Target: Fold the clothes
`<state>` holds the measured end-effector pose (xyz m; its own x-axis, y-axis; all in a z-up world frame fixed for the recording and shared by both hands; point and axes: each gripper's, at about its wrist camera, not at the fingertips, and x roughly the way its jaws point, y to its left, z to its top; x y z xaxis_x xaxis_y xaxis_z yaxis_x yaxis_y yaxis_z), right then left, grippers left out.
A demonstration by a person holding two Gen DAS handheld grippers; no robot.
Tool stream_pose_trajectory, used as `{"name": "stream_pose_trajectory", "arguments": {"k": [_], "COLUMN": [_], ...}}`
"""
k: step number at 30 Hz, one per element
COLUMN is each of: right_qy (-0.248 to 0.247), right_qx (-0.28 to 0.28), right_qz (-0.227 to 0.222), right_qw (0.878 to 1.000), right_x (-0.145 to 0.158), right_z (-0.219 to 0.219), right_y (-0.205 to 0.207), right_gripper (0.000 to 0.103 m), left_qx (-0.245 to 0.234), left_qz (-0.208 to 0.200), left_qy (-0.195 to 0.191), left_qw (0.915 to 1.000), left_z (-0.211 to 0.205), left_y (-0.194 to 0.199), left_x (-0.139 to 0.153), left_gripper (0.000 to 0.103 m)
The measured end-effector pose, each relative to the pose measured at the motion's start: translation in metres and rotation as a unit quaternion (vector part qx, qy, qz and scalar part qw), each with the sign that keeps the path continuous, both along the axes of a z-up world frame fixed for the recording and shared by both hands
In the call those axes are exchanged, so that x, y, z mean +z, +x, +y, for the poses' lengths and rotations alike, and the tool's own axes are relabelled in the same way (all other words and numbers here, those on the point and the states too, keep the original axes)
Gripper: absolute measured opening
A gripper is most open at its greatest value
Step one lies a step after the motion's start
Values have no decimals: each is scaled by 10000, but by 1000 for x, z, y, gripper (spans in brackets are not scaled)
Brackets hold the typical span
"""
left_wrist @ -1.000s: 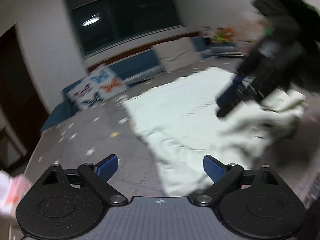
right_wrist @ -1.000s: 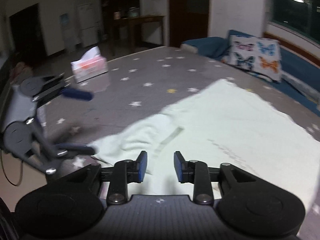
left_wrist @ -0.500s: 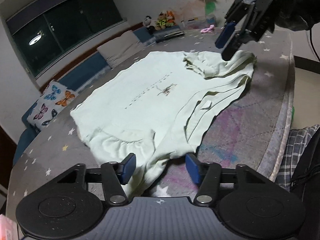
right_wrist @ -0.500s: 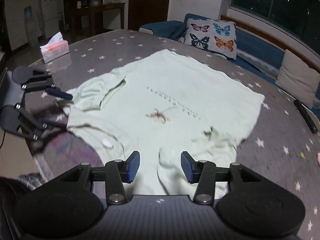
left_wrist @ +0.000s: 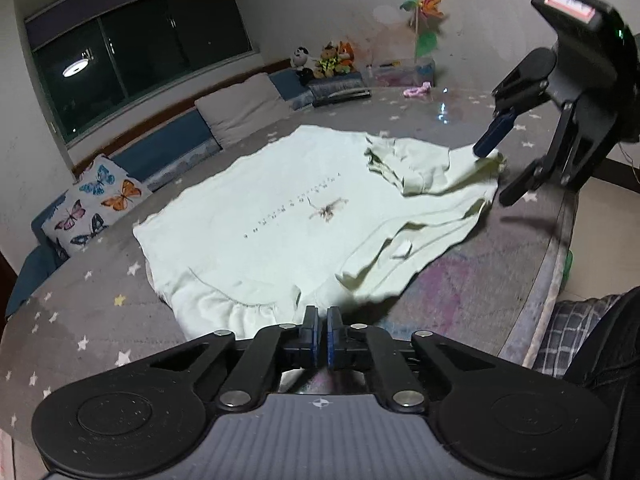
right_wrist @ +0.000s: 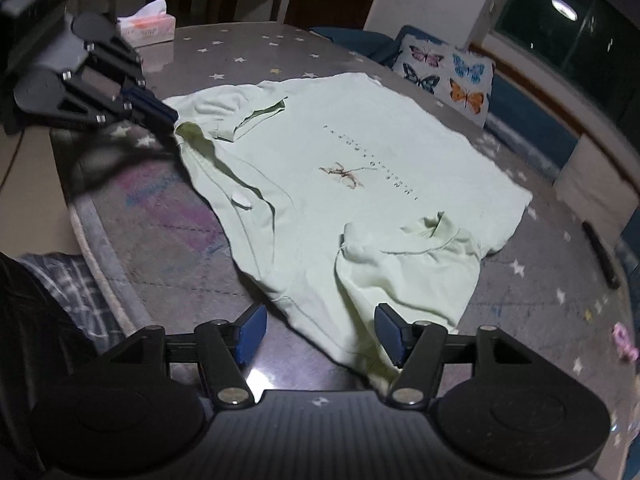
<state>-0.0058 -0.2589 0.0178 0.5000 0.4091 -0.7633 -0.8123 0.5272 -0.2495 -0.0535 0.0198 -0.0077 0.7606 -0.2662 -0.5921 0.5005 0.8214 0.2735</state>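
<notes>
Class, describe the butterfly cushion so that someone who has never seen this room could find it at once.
Start at the grey star-patterned table where the pale green shirt lies spread. Beyond its far edge, under the dark window, a blue bench runs along the wall. The butterfly cushion leans there: white with coloured butterflies, while the cushion further along is plain.

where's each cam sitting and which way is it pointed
Left wrist view: behind the shut left tongs, facing across the pale green shirt toward the window; right tongs show upper right.
Right wrist view: behind the opening right tongs at the shirt's shoulder; left tongs upper left.
Shared: shirt, butterfly cushion.
</notes>
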Motion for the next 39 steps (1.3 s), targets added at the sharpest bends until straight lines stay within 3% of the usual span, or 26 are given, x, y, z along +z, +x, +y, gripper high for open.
{"name": "stream_pose_trajectory", "arguments": {"k": [4, 7, 8, 9, 11, 15, 21, 24, 26, 33, 39], "right_qy": [63, 102, 121, 134, 153, 191, 227, 263, 297, 433, 538], "right_qx": [4, -20, -46, -76, -138, -184, -206, -198, -193, -123, -142], "right_qz": [-22, -16, -17, -28, -44, -35, 12, 31, 18, 16, -19], "right_qw": [10000, 9999, 9999, 9999, 9998, 9996, 9995, 9995, 9994, 9990, 9984], "right_x": [-4, -6, -6, -6, -7, -8, -9, -9, -8, -9, -14], "right_z": [1, -3, -4, -5, -6, -7, -8, -8, -9, -7, -3], "right_y": [1, 0, 1, 1, 4, 6, 7, 7, 6, 6, 9], "right_gripper": [61, 61, 61, 61, 61, 61, 61, 61, 61, 65, 66], "left_qx": [-106, -178, -158, -135, -88, -283, -450, -589, -578, -262, -140], "left_qz": [-44, -33, -11, 2, -30, -86, -211, -205, -237, -233, -187], "left_qy": [34, 279, 340, 400, 514, 773, 867, 828, 747, 121, -98], "left_qw": [9999, 9994, 9993, 9991, 9986, 9966, 9950, 9946, 9953, 9993, 9997], "left_z": [0, -1, 0, 0, 0, -8, -17, -22, -22, -12, -11], "left_y": [-2, -8, -9, -10, -9, -9, 0, 3, 5, 27, 47], "left_x": [4, -1, -3, -5, -9, -17, -24, -25, -22, 8, 23], "left_gripper": [4, 12, 18, 33, 45, 47, 44, 20, 14, 12, 12]}}
